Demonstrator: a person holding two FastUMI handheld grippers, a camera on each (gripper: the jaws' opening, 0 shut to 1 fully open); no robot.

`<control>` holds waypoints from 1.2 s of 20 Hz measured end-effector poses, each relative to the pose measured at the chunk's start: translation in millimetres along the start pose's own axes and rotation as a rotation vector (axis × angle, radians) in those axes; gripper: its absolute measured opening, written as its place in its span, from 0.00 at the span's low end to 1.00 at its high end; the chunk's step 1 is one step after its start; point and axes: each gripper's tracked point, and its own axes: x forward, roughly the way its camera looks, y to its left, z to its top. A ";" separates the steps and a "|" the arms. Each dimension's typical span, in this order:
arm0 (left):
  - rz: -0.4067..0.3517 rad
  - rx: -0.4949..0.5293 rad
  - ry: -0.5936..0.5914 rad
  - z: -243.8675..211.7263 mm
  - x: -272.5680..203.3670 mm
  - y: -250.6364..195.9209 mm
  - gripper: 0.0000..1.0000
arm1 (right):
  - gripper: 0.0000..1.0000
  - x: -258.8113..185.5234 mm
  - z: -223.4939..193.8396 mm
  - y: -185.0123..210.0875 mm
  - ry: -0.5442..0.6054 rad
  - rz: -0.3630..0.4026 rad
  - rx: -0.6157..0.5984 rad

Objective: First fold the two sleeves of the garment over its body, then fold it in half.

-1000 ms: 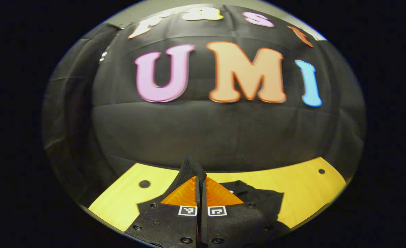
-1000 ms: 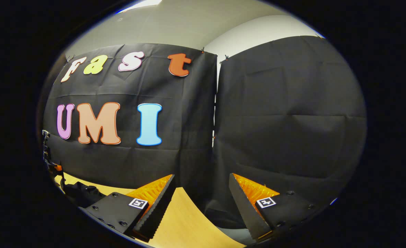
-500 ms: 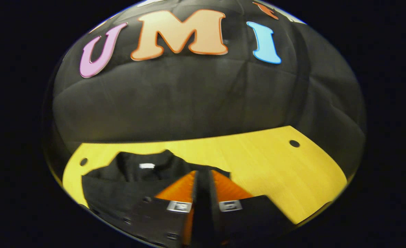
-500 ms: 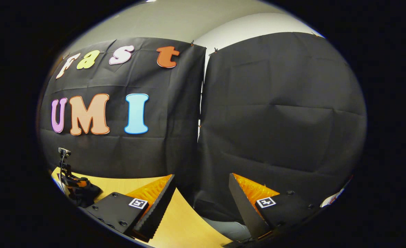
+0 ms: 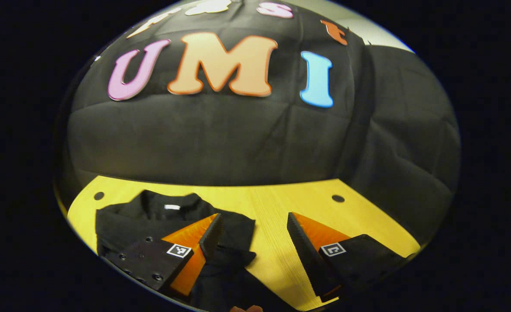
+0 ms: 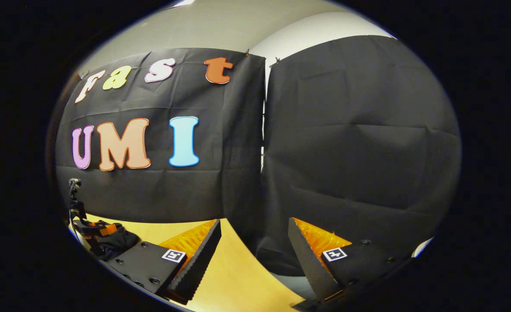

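A black garment (image 5: 151, 219) lies on the yellow wooden table (image 5: 277, 203), its collar toward the back wall and a sleeve folded over its body. In the left gripper view my left gripper (image 5: 252, 230) hangs open above the garment's right edge, one finger over the cloth and the other over bare wood, nothing between them. In the right gripper view my right gripper (image 6: 254, 242) is open and empty over the table's far right end, facing the booth wall. The left gripper (image 6: 91, 229) and a bit of the garment (image 6: 118, 242) appear far off at the left.
Two round holes (image 5: 99, 196) (image 5: 337, 198) mark the table's back corners. The black cloth wall stands just behind the table. Bare wood stretches right of the garment. A fingertip (image 5: 246, 308) peeks in at the bottom edge of the left gripper view.
My left gripper was shut on a black sleeve one second ago; it carried it over the garment, let go and now stands open. The right gripper stayed open, shifting only slightly.
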 end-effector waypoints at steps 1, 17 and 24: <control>0.028 -0.014 -0.054 16.1 -18.8 16.3 0.92 | 0.98 -2.2 -6.7 10.4 0.011 0.023 -0.003; 0.368 0.058 0.136 -154.5 -331.9 207.2 0.93 | 0.99 -147.4 -270.1 275.2 0.440 0.596 -0.214; 0.360 0.043 0.285 -231.6 -360.7 211.0 0.92 | 0.99 -173.6 -374.1 287.4 0.610 0.594 -0.408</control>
